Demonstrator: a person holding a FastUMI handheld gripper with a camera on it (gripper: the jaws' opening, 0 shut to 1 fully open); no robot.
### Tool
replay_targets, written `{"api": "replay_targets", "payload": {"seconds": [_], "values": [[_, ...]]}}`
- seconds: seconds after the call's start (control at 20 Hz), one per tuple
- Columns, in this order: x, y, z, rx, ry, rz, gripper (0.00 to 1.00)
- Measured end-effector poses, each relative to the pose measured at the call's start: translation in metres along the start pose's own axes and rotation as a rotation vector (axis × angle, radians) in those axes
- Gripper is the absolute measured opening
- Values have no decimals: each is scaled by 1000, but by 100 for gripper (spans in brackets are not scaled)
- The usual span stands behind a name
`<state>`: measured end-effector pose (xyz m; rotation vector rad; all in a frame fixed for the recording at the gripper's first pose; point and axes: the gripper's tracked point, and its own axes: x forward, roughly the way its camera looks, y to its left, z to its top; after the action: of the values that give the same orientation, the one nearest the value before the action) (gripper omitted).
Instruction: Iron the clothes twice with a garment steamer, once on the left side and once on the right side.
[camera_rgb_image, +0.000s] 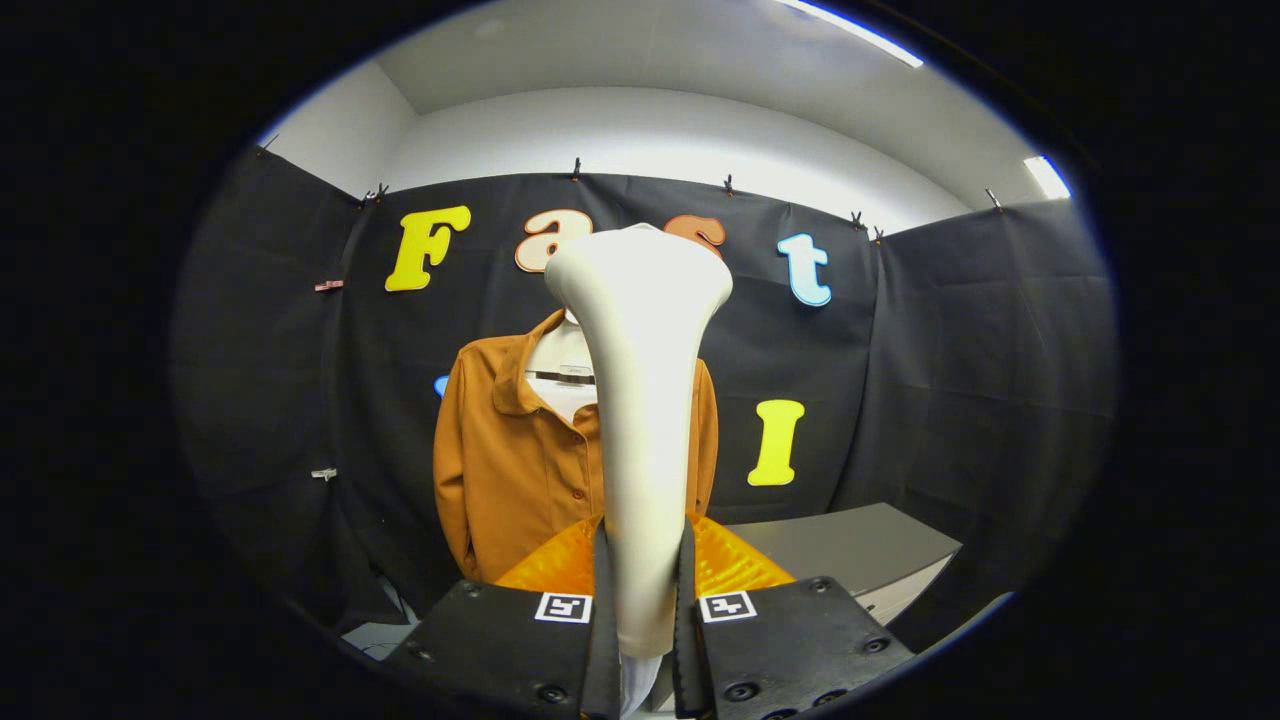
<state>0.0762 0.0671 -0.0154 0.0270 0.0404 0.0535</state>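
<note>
Gripper (642, 560) clamped on garment steamer (640, 400), both fingers (600, 600) pressed against lower handle from either side. Steamer held upright, cream-white, narrow at grip and flaring to wide head at top. Head well above fingers, raised over collar level of shirt behind. Steamer face turned away, not visible.

Brown shirt (510, 460) hanging beyond steamer, against booth wall, partly hidden behind steamer body. Collar open, white inner layer (562, 375) showing at neck just left of steamer. Row of buttons (578, 493) running down placket, just left of steamer shaft. One sleeve hanging down well left of steamer; narrow strip of shirt showing right of steamer shaft. Contact between steamer and shirt: cannot tell, steamer head seems apart from fabric.

Grey table (860, 550) to lower right of steamer, beyond fingers, near shirt's hem. Small clips (323, 474) on wall cloth far left of steamer.
</note>
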Motion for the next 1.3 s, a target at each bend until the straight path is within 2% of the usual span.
{"api": "replay_targets", "payload": {"seconds": [1.3], "values": [[-1, -2, 0, 7, 10, 2, 24]]}}
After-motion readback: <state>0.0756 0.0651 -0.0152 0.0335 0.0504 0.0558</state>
